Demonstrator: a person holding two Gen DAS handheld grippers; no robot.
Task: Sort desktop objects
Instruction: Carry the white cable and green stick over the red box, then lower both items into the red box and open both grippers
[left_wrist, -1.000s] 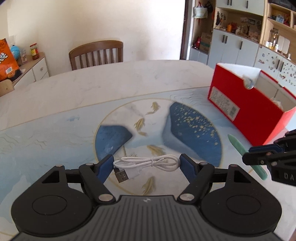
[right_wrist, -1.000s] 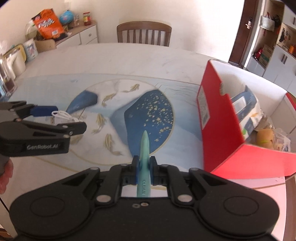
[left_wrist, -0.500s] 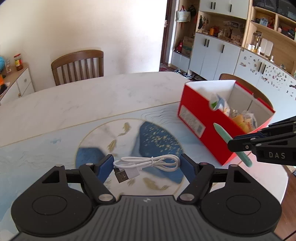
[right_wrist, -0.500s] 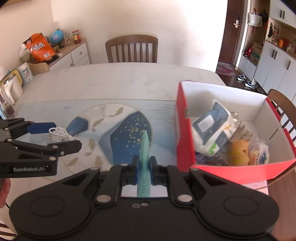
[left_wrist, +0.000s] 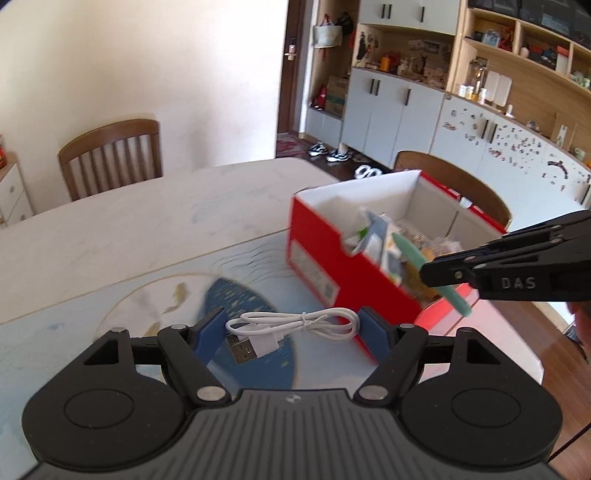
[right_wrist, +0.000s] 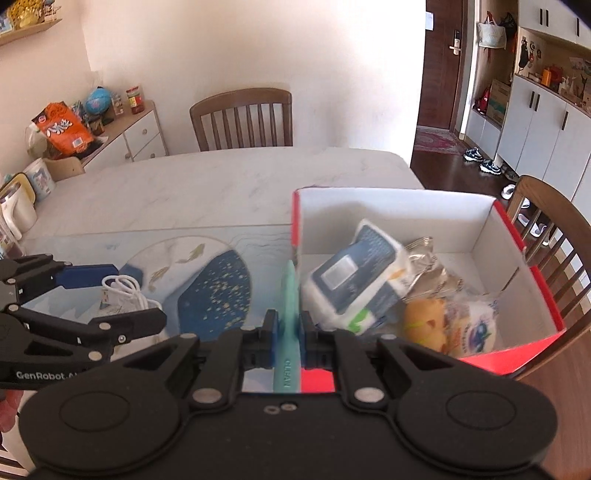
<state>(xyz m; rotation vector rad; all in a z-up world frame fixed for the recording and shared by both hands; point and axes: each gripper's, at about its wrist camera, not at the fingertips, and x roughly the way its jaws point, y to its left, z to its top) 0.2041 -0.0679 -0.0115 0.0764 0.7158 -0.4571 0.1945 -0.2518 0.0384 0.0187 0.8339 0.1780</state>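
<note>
Right now both grippers are up in the air above the table (right_wrist: 207, 184), and each one holds a thing.

The left gripper (left_wrist: 293, 328) has its blue fingers (left_wrist: 212, 334) set fairly wide, and they press on the two ends of a bundled white cable (left_wrist: 295, 325). The cable hangs between them, with its silver plug pointing down and to the left. In the right wrist view the same gripper (right_wrist: 122, 291) shows from the side, over the left part of the fish mat (right_wrist: 207, 280), with the cable's (right_wrist: 123, 291) white loops between its fingers.

The right gripper (right_wrist: 289, 334) has its jaws almost closed. They squeeze a thin green stick (right_wrist: 289, 295) with the word CLEAN on it. The stick points forward, and its tip is right at the left wall of the red box (right_wrist: 509, 365). In the left wrist view the right gripper (left_wrist: 443, 273) reaches in from the right, and the green stick (left_wrist: 410, 253) pokes out over the box (left_wrist: 314, 251).

The red box is white inside and sits at the right edge of the table. In it lie a blue and white packet (right_wrist: 351, 277), a yellow toy (right_wrist: 424, 321), a shiny wrapper (right_wrist: 424, 251) and a white round bag (right_wrist: 476, 325).

A wooden chair (right_wrist: 243, 118) stands at the far edge of the table. Another chair (right_wrist: 554, 229) stands behind the box.
</note>
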